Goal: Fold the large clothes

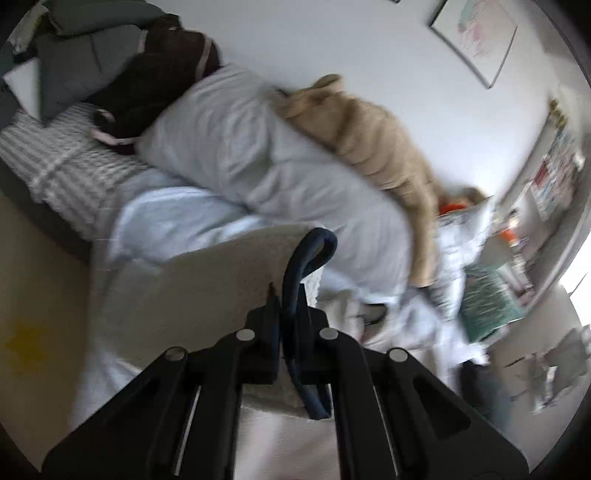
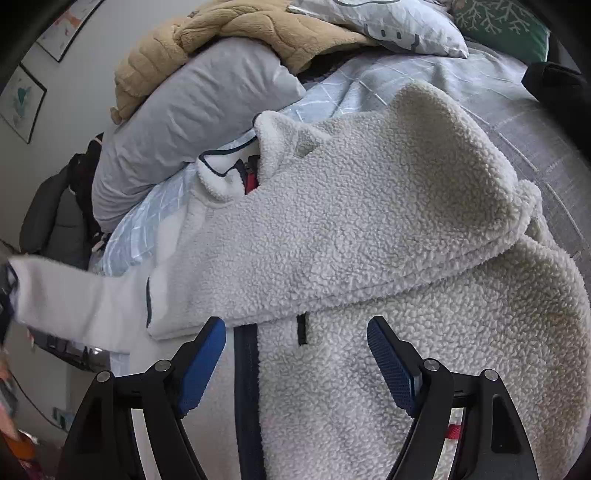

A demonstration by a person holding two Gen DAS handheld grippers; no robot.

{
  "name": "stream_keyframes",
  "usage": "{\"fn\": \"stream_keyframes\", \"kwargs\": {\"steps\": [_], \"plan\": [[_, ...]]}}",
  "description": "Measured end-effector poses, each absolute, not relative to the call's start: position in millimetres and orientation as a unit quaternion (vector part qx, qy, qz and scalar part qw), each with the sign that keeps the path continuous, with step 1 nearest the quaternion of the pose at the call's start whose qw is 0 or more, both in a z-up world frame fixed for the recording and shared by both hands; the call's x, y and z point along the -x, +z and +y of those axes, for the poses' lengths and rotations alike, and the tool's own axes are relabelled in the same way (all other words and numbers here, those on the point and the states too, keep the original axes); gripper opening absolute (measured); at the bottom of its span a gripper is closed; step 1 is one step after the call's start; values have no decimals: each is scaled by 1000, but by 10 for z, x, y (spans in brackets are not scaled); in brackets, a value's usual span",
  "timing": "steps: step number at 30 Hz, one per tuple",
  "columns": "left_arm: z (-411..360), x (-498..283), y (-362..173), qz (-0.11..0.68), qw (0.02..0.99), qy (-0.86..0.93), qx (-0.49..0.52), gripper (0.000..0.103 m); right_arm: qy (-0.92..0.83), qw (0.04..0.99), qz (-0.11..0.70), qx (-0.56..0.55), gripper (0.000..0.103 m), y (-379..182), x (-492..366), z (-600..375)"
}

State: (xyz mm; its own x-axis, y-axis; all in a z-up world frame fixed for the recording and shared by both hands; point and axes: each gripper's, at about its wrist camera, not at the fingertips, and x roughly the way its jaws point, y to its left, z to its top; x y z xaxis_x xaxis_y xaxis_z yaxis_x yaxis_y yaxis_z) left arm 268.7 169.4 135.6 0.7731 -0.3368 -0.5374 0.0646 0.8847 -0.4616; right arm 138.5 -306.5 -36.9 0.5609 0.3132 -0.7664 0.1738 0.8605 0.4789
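Note:
A white fleece jacket [image 2: 369,229] with navy trim lies on the bed, one sleeve folded across its body. My right gripper [image 2: 295,354] is open just above the jacket's front, its blue pads [image 2: 201,369] on either side of the navy zipper edge [image 2: 245,387]. My left gripper [image 1: 290,314] is shut on the navy-trimmed cuff [image 1: 306,266] of the other sleeve [image 1: 207,288] and holds it lifted off the bed. That sleeve [image 2: 66,295] stretches out to the left in the right wrist view. The left wrist view is motion-blurred.
A grey pillow [image 2: 192,122] and a tan plush blanket [image 2: 229,33] are piled at the head of the bed [image 2: 535,140]. Dark clothes [image 1: 147,74] and a striped cushion [image 1: 74,162] lie beyond. A patterned pillow [image 2: 388,26] and green cushion [image 2: 502,22] sit far right.

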Motion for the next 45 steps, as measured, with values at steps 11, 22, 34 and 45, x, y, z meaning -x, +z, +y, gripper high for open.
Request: {"fn": "stream_keyframes", "kwargs": {"steps": [11,22,34,45], "plan": [[-289,-3043,1205,365,858,-269,241,7,28,850,442,-286,81,-223,-1320,-3268],[-1861,-3117,338,438,806,-348,192,10,-14,838,404,-366,81,-147,-1211,-3893],[-1188,-3039,238,421,850,-315,34,62,6,824,387,-413,81,-296,-1307,-4139],[614,-3417,-315,445,880,-149,69,8,-2,859,413,-302,11,-522,-1710,-3734]]}}
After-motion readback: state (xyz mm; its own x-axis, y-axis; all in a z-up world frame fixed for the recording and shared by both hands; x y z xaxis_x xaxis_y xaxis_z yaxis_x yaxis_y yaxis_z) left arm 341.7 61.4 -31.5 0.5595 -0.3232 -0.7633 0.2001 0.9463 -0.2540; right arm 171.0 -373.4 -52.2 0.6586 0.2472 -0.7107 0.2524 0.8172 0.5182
